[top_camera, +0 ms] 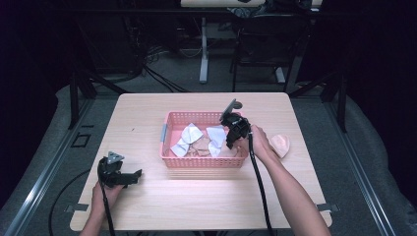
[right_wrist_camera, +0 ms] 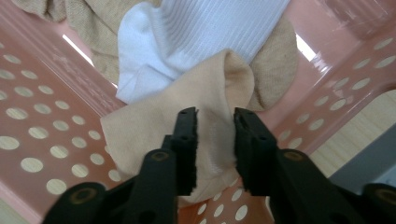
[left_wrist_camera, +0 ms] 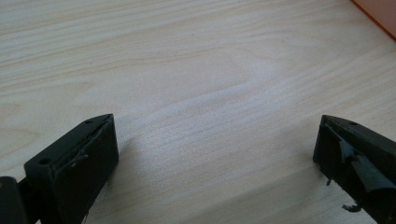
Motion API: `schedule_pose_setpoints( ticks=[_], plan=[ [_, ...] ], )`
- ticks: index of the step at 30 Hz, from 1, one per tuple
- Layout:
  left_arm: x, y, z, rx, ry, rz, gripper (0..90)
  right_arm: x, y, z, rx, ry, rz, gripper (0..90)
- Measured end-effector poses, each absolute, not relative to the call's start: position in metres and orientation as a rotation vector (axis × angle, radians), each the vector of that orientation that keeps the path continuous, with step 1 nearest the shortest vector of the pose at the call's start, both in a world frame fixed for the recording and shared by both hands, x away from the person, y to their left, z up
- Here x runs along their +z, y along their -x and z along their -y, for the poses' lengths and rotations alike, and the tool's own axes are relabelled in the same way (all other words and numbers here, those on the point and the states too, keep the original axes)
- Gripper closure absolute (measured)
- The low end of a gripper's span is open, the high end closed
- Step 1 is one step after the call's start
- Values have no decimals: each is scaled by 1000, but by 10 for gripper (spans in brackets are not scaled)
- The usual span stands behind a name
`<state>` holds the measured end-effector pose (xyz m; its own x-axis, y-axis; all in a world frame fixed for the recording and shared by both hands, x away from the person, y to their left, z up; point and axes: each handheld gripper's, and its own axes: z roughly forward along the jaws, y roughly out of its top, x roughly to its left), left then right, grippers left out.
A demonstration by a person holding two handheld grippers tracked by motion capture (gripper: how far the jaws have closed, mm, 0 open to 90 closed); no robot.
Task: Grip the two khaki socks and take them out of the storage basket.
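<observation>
A pink perforated basket (top_camera: 201,162) sits mid-table and holds white socks (top_camera: 189,133) and tan socks (top_camera: 200,146). My right gripper (top_camera: 231,142) reaches down into the basket's right end. In the right gripper view its jaws (right_wrist_camera: 215,114) are pinched on a fold of a beige sock (right_wrist_camera: 154,126), which lies against the basket wall (right_wrist_camera: 42,121) with a white ribbed sock (right_wrist_camera: 196,32) behind it. My left gripper (top_camera: 135,176) rests low over the table at the front left, open, with bare wood between its jaws (left_wrist_camera: 217,123).
Another beige sock (top_camera: 281,144) lies on the table just right of the basket, beside the right hand. A corner of the basket (left_wrist_camera: 378,14) shows at the top right of the left gripper view. Bare wooden tabletop (top_camera: 196,196) runs along the front.
</observation>
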<state>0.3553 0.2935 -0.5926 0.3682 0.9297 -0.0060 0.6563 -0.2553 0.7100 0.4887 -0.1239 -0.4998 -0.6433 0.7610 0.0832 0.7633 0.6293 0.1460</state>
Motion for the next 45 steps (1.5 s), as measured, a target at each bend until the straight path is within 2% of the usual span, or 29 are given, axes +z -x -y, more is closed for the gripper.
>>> schedule_pose_setpoints(
  ticks=[3, 6, 45],
  plan=[
    [-593, -355, -293, 562, -2005, -1366, 0, -499, -487, 124, -269, 1308, 2825, 856],
    [-593, -355, -294, 562, -2006, -1366, 0, -496, -484, 123, -310, 1324, 2801, 880],
    [-593, -355, -293, 564, -2005, -1367, 0, -383, -478, 118, -694, 1218, 2847, 887]
  ],
)
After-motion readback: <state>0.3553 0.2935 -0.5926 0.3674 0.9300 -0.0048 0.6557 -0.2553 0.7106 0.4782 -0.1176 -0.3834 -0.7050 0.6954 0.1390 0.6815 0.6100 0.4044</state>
